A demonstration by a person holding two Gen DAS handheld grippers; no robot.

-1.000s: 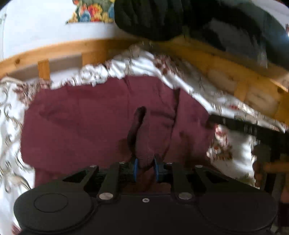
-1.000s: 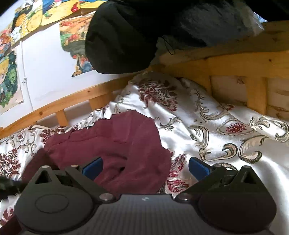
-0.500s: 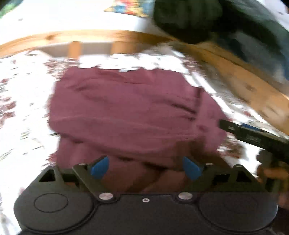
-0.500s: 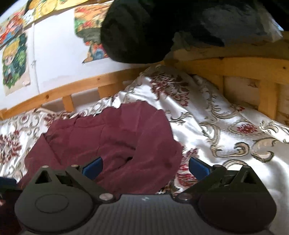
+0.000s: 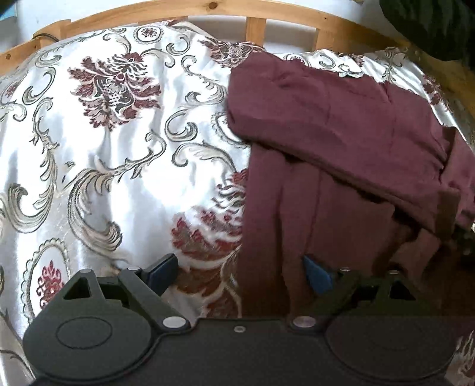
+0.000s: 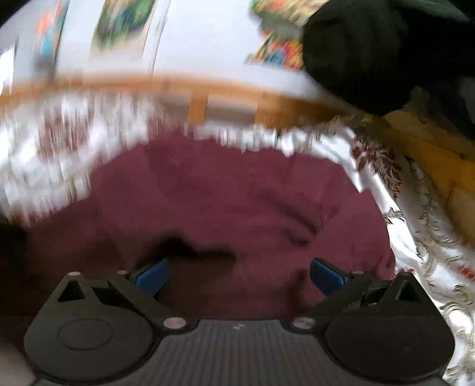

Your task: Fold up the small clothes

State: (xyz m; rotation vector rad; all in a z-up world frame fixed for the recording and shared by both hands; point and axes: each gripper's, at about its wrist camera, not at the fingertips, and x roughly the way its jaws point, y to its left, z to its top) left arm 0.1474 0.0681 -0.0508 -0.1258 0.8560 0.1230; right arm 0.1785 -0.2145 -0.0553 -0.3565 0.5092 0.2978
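Observation:
A maroon garment [image 5: 341,154] lies partly folded on a white bedspread with a floral pattern [image 5: 104,142], its upper layer lapped over the lower one. My left gripper [image 5: 240,274] is open over the garment's left edge; one blue pad [image 5: 316,274] is above the cloth, the other above the bedspread. In the blurred right wrist view the same garment [image 6: 237,207] fills the middle, and my right gripper [image 6: 237,274] stands open just above it with nothing between its fingers.
A wooden bed rail [image 5: 255,20] runs along the far side of the bedspread. A dark bulky garment [image 6: 371,50] hangs at the upper right. Colourful posters [image 6: 124,26] are on the white wall behind.
My left gripper let go of a bunched fold of the garment, opened wide, and swung left to the garment's left edge. My right gripper stayed open and moved over the garment, rolling.

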